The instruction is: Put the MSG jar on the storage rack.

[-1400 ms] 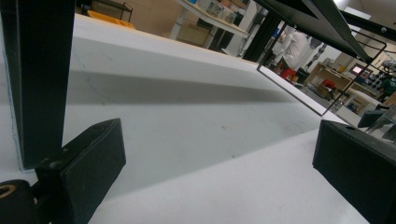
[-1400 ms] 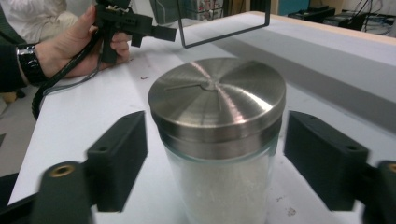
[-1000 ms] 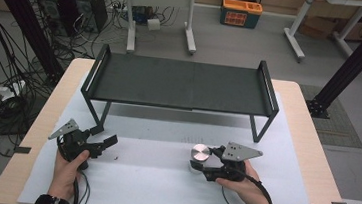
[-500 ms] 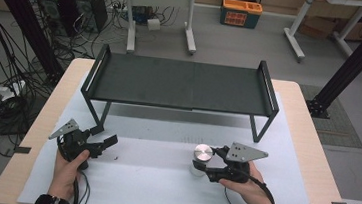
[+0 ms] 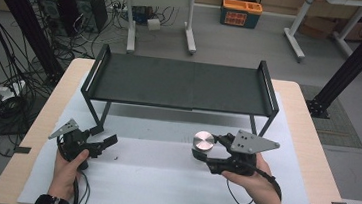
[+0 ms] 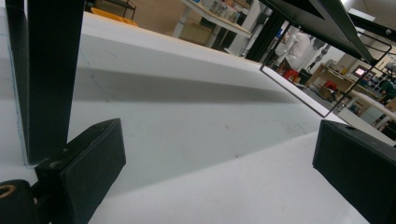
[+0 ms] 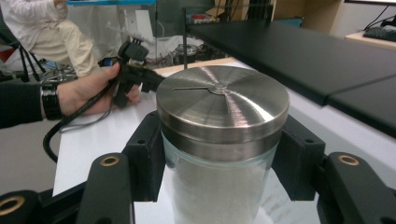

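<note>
A glass jar [image 5: 203, 142] with a brushed steel lid [image 7: 222, 100] holds white grains. My right gripper [image 5: 209, 148] is shut on it, one black jaw on each side of the glass just under the lid [image 7: 224, 161]. Its base is hidden, so I cannot tell whether it rests on the mat. My left gripper [image 5: 104, 136] sits low over the white mat [image 5: 161, 180] at the left, open, with nothing between its jaws [image 6: 224, 172]. The left hand and its gripper [image 7: 133, 70] also show beyond the jar in the right gripper view.
A black metal shelf rack [image 5: 180, 84] spans the back of the wooden table [image 5: 305, 144], and its front left leg [image 6: 46, 70] stands close to my left gripper. Cables, computers and desks lie on the floor beyond.
My right gripper has carried the jar a little away from the person, toward the rack. The left gripper has stayed put.
</note>
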### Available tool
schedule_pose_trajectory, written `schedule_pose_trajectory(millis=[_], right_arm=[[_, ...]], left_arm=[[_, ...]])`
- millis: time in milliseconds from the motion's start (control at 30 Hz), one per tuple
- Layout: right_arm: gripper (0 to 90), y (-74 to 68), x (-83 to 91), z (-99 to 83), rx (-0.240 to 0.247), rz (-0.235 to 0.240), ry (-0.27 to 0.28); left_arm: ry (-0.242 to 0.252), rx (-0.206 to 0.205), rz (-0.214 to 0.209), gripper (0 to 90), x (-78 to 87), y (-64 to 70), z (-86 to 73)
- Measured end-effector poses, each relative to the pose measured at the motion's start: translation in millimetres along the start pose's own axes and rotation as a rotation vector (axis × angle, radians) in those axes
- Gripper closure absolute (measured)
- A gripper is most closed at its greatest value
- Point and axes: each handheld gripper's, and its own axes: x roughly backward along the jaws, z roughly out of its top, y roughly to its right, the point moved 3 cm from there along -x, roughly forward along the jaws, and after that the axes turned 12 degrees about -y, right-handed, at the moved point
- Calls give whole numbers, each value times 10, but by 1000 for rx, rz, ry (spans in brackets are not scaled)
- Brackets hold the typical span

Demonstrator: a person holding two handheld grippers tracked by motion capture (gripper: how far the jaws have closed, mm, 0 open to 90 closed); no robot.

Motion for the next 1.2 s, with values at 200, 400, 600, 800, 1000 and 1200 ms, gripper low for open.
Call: schedule_pose_trajectory(millis=[200, 400, 600, 800, 1000, 1200], right_arm=[[428, 2, 124, 258, -9, -32, 9], [429, 22, 198, 441, -17, -61, 24], [429, 71, 229, 657, -32, -124, 43], [428, 134, 218, 807, -52, -172, 53], [428, 202, 196, 943, -47, -196, 53], [428, 294, 160, 1034, -53, -223, 53]], left_arm=[[-2, 3, -1, 28, -1, 2, 2], [-11, 0, 2, 28, -6, 5, 12], [-13, 3, -1, 28, -9, 4, 14], [-14, 3, 0, 28, -12, 4, 16], [-15, 3, 1, 28, -16, 7, 17], [-14, 3, 1, 28, -20, 8, 17]])
